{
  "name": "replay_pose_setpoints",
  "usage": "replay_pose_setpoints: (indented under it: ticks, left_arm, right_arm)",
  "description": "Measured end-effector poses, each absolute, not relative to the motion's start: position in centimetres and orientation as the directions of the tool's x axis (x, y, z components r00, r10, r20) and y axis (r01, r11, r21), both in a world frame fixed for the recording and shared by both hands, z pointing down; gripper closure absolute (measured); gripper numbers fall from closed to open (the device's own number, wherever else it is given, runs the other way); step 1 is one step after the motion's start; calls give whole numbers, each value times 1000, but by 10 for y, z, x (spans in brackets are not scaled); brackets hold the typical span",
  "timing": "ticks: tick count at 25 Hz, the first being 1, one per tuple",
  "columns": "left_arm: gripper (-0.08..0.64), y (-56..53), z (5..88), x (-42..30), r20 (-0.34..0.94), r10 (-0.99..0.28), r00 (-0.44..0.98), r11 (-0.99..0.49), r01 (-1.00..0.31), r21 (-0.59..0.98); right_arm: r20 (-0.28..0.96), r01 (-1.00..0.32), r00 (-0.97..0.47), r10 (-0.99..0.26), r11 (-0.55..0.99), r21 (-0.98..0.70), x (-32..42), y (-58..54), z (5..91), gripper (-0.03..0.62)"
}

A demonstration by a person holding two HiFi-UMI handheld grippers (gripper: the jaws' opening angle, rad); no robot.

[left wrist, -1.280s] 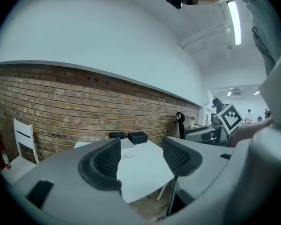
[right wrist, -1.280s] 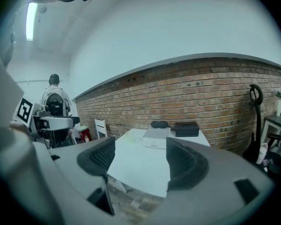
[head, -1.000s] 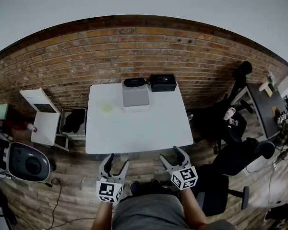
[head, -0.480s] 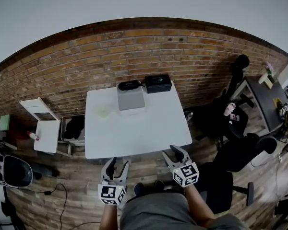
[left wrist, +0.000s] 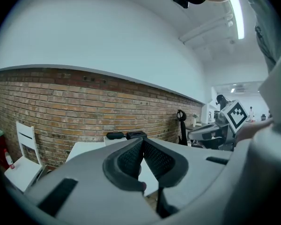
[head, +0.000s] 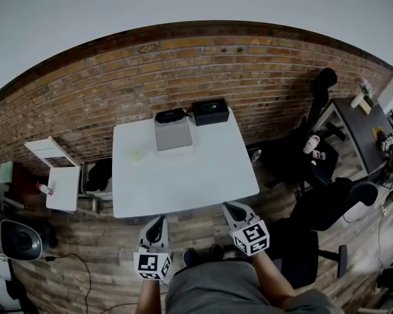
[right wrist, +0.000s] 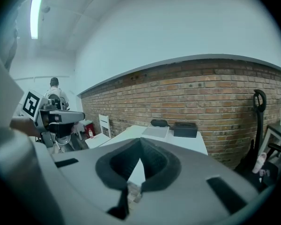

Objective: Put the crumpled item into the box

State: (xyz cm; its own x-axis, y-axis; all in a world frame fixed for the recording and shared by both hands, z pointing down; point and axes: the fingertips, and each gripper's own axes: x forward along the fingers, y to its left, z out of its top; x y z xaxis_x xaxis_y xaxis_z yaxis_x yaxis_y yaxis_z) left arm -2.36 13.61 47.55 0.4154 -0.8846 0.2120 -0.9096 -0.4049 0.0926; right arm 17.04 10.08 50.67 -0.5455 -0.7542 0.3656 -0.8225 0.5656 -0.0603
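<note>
A small pale green crumpled item [head: 136, 154] lies on the white table [head: 183, 182], near its left edge. At the table's far edge sits a flat grey box [head: 170, 136], with a black box [head: 210, 111] to its right and a black oval thing [head: 169, 115] behind it. My left gripper [head: 156, 226] and right gripper [head: 234, 210] hover in front of the table's near edge, over the wooden floor. Both have just been closing and now stand shut with nothing between the jaws. The left gripper [left wrist: 141, 142] and right gripper [right wrist: 140, 142] show tips meeting in their own views.
A brick wall [head: 118, 84] runs behind the table. A white folding chair [head: 54, 169] and a crate with dark cloth [head: 99, 172] stand to the left. Black office chairs [head: 321, 211] and a desk [head: 363, 129] crowd the right. A person [right wrist: 54, 95] stands far off.
Both grippers' jaws went from wide open to shut, with nothing caught in them. The grippers stayed in front of the table's near edge.
</note>
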Motion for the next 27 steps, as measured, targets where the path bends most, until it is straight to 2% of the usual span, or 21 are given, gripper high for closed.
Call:
replay_pose_setpoints:
  ticks: [11, 27]
  left_arm:
    - [554, 138, 475, -6, 196, -846, 496, -478, -868, 130]
    - [554, 134, 478, -14, 220, -854, 472, -459, -882, 111]
  right_arm:
    - [337, -817, -542, -770, 576, 0, 172, 105, 491, 591]
    - [368, -809, -552, -748, 587, -21, 168, 101, 501, 591]
